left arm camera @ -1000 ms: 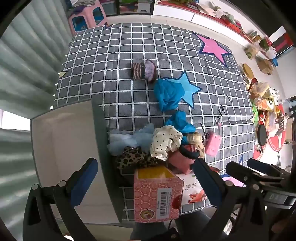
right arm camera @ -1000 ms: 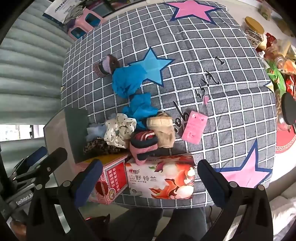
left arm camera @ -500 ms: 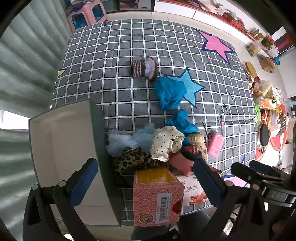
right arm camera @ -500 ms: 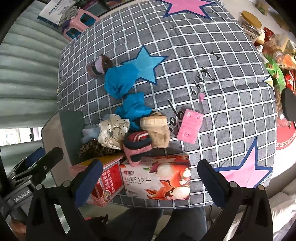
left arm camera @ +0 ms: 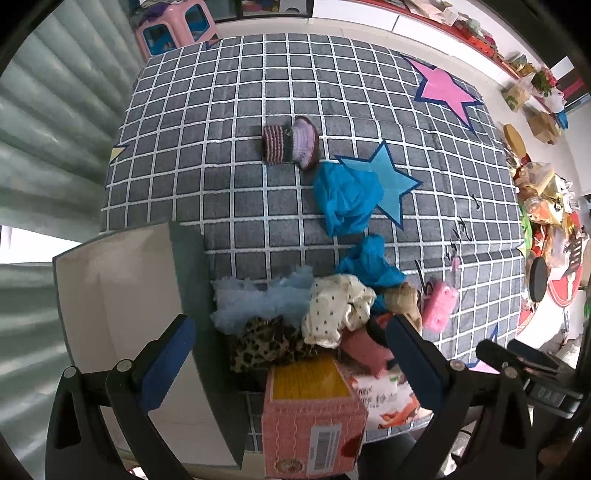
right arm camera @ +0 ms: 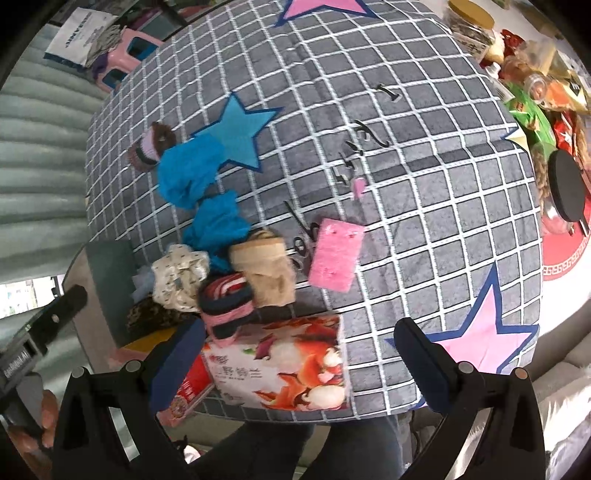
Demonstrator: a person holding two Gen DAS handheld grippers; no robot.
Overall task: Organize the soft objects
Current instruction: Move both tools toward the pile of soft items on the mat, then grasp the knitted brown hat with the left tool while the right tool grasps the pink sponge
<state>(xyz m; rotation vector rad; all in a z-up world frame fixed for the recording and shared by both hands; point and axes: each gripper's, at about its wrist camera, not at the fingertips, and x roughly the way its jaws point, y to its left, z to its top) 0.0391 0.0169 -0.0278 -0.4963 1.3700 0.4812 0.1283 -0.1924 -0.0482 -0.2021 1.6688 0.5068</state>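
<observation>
A heap of soft things lies near the front of the checked cloth: a pale blue tulle piece (left arm camera: 258,299), a leopard scrunchie (left arm camera: 266,345), a dotted cream scrunchie (left arm camera: 334,312) (right arm camera: 177,275), a pink and navy sock (right arm camera: 225,308), a beige sock (right arm camera: 267,271), a pink sponge (right arm camera: 334,258). Two blue cloths (left arm camera: 347,197) (left arm camera: 369,262) and a purple knitted sock (left arm camera: 290,142) lie farther back. An open grey-walled box (left arm camera: 122,314) stands at the left. My left gripper (left arm camera: 290,363) is open above the heap. My right gripper (right arm camera: 299,365) is open over a tissue pack (right arm camera: 288,365).
A pink carton (left arm camera: 310,413) stands at the front edge beside the tissue pack. Scissors (right arm camera: 295,236) and a small pink clip (right arm camera: 357,185) lie mid-cloth. Jars, snack bags and a black paddle (right arm camera: 565,184) crowd the right side. A pink stool (left arm camera: 170,27) stands beyond the table.
Both grippers have moved forward and lower over the table; the heap and boxes appear larger and closer. Nothing on the cloth has shifted. Both stay open.
</observation>
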